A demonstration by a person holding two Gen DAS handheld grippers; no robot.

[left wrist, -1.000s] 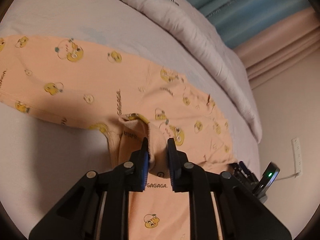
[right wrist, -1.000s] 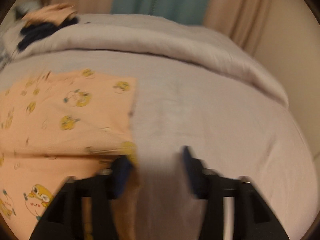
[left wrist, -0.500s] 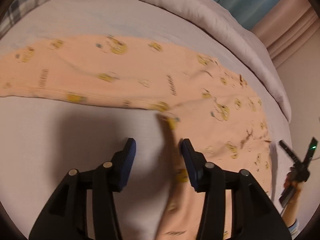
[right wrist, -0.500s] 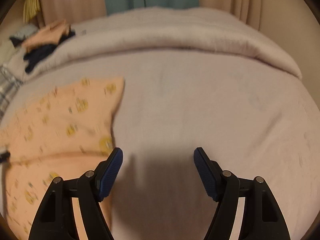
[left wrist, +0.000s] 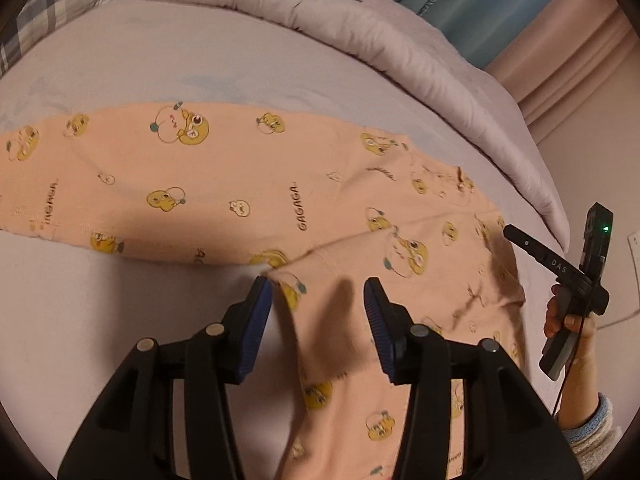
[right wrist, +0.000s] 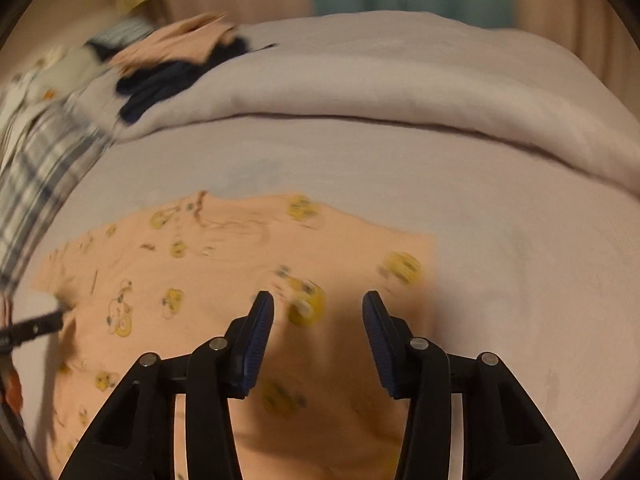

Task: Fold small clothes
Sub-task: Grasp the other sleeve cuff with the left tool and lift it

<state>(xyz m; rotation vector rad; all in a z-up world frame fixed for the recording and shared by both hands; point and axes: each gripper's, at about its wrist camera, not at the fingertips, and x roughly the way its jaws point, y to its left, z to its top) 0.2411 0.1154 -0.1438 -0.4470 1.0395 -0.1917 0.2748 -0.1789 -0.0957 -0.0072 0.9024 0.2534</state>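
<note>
A peach garment printed with yellow cartoon figures lies spread on the grey bed sheet, one part running left and another toward me. My left gripper hovers open over the corner where these parts meet, with cloth under the gap but not pinched. In the right wrist view, which is blurred, my right gripper hangs over the garment near its right edge. Its jaws are closing, and the pads press on nothing. A hand holds that gripper at the right of the left wrist view.
A rolled grey duvet crosses the far side of the bed. A pile of dark and peach clothes sits on its left end, beside a plaid pillow. Bare sheet stretches to the right of the garment. Curtains hang behind.
My left gripper let go of the fold of cloth it pinched and now stands open. My right gripper swung from the bare sheet to over the garment, and its jaws stand narrower.
</note>
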